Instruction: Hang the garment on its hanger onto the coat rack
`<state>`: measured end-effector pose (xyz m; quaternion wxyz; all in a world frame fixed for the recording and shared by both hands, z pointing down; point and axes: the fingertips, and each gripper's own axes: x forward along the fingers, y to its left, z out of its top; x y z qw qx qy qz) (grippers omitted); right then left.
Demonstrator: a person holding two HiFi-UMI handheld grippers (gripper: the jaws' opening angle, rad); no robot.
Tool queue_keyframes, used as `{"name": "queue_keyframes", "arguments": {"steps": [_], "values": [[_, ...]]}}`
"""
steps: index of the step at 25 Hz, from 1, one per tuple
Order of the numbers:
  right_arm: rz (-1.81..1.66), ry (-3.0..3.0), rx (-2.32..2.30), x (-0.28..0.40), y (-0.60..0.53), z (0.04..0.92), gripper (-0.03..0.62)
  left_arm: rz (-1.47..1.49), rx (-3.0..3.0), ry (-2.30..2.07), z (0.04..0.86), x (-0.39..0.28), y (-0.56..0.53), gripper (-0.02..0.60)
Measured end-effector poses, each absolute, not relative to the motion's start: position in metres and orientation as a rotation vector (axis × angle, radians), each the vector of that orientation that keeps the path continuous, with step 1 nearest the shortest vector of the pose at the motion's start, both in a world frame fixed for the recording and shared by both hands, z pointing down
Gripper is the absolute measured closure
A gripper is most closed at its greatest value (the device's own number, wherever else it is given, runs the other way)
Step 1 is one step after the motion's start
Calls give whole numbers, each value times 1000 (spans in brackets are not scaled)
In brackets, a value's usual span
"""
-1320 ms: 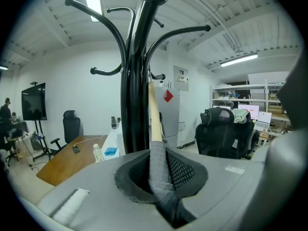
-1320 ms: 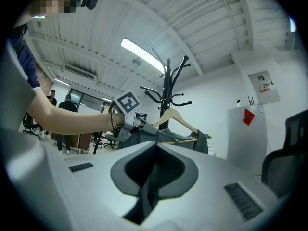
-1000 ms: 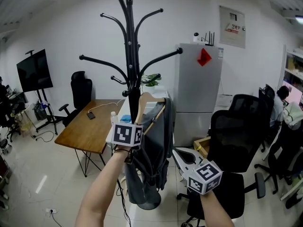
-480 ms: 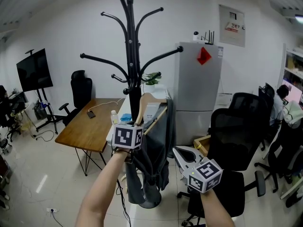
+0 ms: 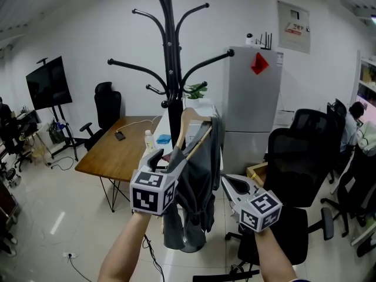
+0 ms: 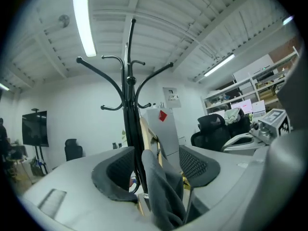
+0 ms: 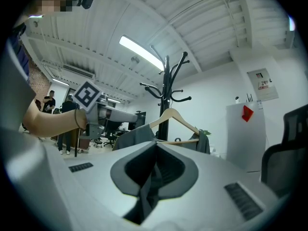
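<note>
Left gripper [image 5: 164, 160] jaws opening around one garment [image 5: 202, 169] on one hanger [image 5: 189, 117]; right gripper [image 5: 225, 181] clenched; one coat rack [image 5: 170, 57].

Coat rack [image 5: 171, 69] gleams, black glossy metal; hanger [image 5: 185, 122] is pale smooth wood; garment [image 5: 202, 169] is matt grey cloth; floor [image 5: 53, 219] shines, polished.

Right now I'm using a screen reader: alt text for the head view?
A gray garment on a wooden hanger hangs at a black coat rack, between the left gripper's opening fingers. The right gripper, shut, is alongside.
</note>
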<state>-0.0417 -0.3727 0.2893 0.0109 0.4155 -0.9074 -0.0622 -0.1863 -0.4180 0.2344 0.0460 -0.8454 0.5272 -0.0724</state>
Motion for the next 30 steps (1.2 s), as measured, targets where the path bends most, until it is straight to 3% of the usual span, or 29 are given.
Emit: {"name": "queue_keyframes", "arguments": {"steps": [3, 5, 16, 30], "values": [[-172, -2834, 1280, -45, -370, 297, 594, -64, -2595, 1646, 252, -196, -381, 438], [-148, -2838, 1266, -49, -368, 304, 594, -4, -2641, 1641, 270, -197, -363, 577], [-39, -2872, 1121, -79, -339, 342, 594, -127, -2875, 1580, 375, -167, -334, 577], [-57, -2902, 1071, -71, -316, 339, 594, -78, -2885, 1603, 372, -135, -324, 578]]}}
